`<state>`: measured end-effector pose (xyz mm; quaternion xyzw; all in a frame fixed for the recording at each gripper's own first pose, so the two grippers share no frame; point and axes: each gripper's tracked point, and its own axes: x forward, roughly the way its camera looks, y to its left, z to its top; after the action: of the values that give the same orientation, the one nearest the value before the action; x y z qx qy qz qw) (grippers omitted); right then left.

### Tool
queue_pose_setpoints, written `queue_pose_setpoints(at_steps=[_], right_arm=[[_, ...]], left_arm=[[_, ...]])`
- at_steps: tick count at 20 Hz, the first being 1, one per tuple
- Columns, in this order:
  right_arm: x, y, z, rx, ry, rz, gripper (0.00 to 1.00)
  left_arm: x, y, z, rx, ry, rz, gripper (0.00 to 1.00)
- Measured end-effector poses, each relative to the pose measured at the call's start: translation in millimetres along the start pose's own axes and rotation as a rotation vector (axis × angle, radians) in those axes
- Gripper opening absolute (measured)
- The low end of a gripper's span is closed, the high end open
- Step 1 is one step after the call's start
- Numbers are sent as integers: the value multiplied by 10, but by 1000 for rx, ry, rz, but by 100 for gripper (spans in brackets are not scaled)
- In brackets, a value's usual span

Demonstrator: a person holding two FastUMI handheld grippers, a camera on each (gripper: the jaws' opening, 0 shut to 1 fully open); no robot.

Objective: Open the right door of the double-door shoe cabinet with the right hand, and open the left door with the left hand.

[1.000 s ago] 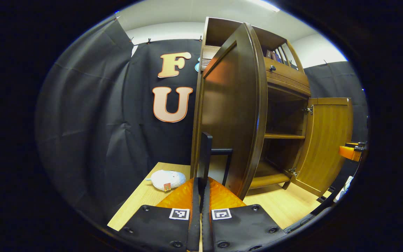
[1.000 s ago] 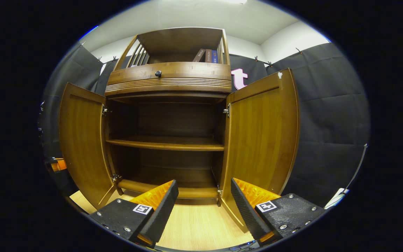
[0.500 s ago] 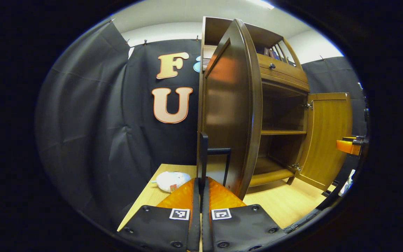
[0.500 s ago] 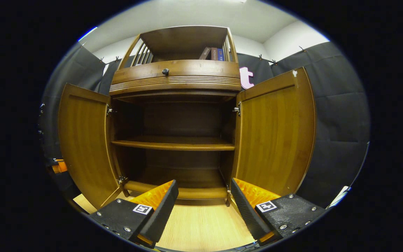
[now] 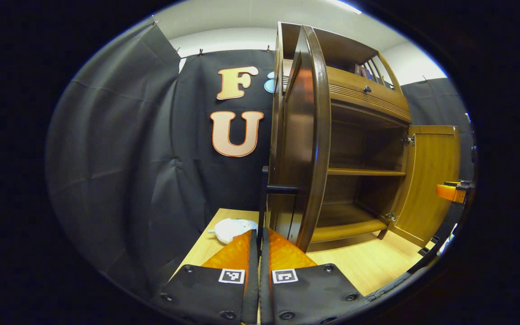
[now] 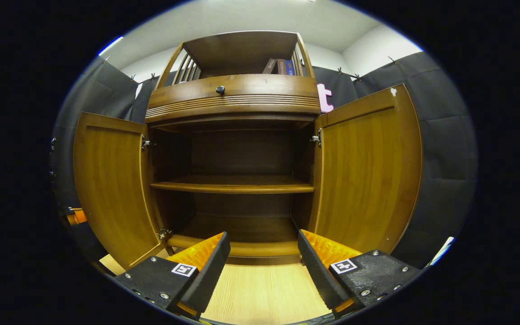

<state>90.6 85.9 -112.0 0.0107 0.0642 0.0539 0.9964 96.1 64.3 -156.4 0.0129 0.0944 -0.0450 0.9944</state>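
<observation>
Both brown wooden doors, left door (image 6: 111, 189) and right door (image 6: 368, 171), are swung wide. The thin black handle (image 5: 265, 198) is clenched by the left hand-held gripper (image 5: 259, 237); the right hand-held gripper (image 6: 262, 253) is released. Only letting go seems left.

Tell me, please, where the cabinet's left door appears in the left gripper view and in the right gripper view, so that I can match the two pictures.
Left gripper view: the left door stands near the middle, seen almost edge-on, swung open, with its handle just above the gripper.
Right gripper view: the same door is at the left, showing its inner face.
Shared landmark: the middle shelf.
</observation>
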Motion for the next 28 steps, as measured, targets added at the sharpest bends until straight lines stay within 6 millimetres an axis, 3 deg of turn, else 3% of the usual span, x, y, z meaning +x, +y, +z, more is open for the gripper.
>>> queue_pose_setpoints(at_steps=[3,4,7,13,16,17,18,19,21,22,25,27,28], right_arm=[[0,30,30,7,0,5,92],[9,32,31,7,0,8,92],[3,9,63,-2,3,7,92],[-45,-107,159,8,27,-1,92],[-83,-226,342,-9,20,-15,94],[-92,-264,401,-15,18,-21,96],[-106,-303,463,-17,17,-25,92],[-130,-328,546,-15,12,-24,95],[-185,-365,708,-13,-8,-23,92],[-215,-396,778,-15,-15,-24,98],[-282,-480,940,-13,-25,-29,98],[-327,-517,1033,-2,-31,-26,98],[-347,-541,1083,0,-41,-26,98]], left_arm=[[-46,141,-4,14,7,42,8],[-95,135,-9,-2,8,37,4],[-228,163,45,-11,6,61,8],[-507,-152,346,-34,11,56,7],[-552,-329,627,3,-2,60,4],[-569,-387,701,9,-1,61,7],[-576,-459,782,9,-3,56,7],[-573,-558,891,4,-12,42,7],[-563,-704,1101,-5,-36,20,8],[-572,-777,1218,-7,-47,10,9],[-574,-922,1473,-3,-86,0,27],[-572,-1010,1622,18,-104,-12,31],[-562,-1073,1685,27,-110,-23,39]])
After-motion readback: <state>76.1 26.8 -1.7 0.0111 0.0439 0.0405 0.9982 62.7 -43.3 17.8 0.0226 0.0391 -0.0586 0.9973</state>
